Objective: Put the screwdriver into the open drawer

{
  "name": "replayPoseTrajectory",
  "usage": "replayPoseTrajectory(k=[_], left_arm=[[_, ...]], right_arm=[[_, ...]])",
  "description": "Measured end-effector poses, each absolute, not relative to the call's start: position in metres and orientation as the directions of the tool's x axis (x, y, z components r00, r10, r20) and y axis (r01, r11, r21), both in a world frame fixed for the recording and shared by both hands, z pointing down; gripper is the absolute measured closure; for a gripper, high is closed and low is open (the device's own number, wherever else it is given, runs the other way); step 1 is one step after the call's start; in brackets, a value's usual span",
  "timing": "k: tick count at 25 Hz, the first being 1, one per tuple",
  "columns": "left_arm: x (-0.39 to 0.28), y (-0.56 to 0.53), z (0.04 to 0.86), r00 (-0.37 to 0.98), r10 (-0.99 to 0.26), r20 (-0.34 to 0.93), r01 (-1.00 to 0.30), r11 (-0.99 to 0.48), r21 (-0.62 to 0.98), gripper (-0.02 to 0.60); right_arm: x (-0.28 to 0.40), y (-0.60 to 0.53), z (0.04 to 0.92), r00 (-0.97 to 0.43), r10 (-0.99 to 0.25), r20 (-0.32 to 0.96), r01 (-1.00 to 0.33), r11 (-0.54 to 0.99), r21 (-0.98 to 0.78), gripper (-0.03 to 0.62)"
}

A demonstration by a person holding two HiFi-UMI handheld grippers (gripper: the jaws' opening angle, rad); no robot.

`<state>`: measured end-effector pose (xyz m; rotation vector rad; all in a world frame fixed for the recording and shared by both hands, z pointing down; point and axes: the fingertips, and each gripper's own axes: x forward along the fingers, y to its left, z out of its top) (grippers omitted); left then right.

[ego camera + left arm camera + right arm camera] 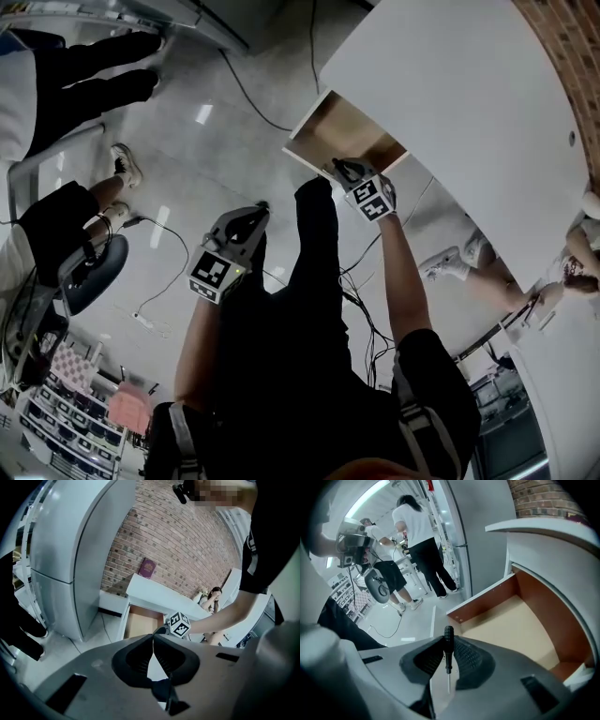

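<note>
Right gripper view looks along the right gripper (448,641), whose jaws are closed on the screwdriver (448,652). It is pinched between the ribbed pads, with its black handle poking out past the tips and its thin metal shaft running back toward the camera. Just beyond the tips is the open drawer (480,599), pulled out from under a white counter (543,531). The drawer has reddish-brown walls and a pale bare bottom. The screwdriver sits at the drawer's front left corner, not inside it.

From the head view, the right gripper (345,172) reaches out to the front edge of the drawer (339,127). The left gripper (261,208) hangs lower left of it, above the grey floor (197,159) and well apart from the drawer.

Left gripper view shows the left gripper (153,638) with its jaws brought together, tips touching and nothing between them. Past them I can see the right gripper's marker cube (178,624) beside the drawer (139,625), a brick wall (178,541) behind, and a tall grey cabinet (75,550) on the left. A person in a white shirt (417,531) stands far off across the room.
</note>
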<state>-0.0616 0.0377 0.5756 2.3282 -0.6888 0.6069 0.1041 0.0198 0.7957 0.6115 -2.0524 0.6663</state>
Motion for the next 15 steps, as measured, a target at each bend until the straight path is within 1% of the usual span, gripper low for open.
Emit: replayPoseTrajectory(k=[6,10,15], left_arm=[[-0.056,0.040,0.587,0.747,-0.336,0.573,-0.629,-0.635,0.448,0.561],[-0.051,0.045,0.597,0.742,-0.327,0.585,-0.629,-0.642,0.438,0.561],[-0.046,0.052,0.611,0.737,-0.301,0.605,-0.620,-0.659,0.426,0.561]], right_arm=[[0.107,0.021,0.844,-0.475,-0.118,0.872,-0.618,0.750,-0.235,0.473],[0.109,0.021,0.871,-0.452,-0.082,0.888,-0.602,0.763,-0.236,0.471],[0.104,0.012,0.890,-0.449,-0.081,0.890,-0.581,0.783,-0.222,0.471]])
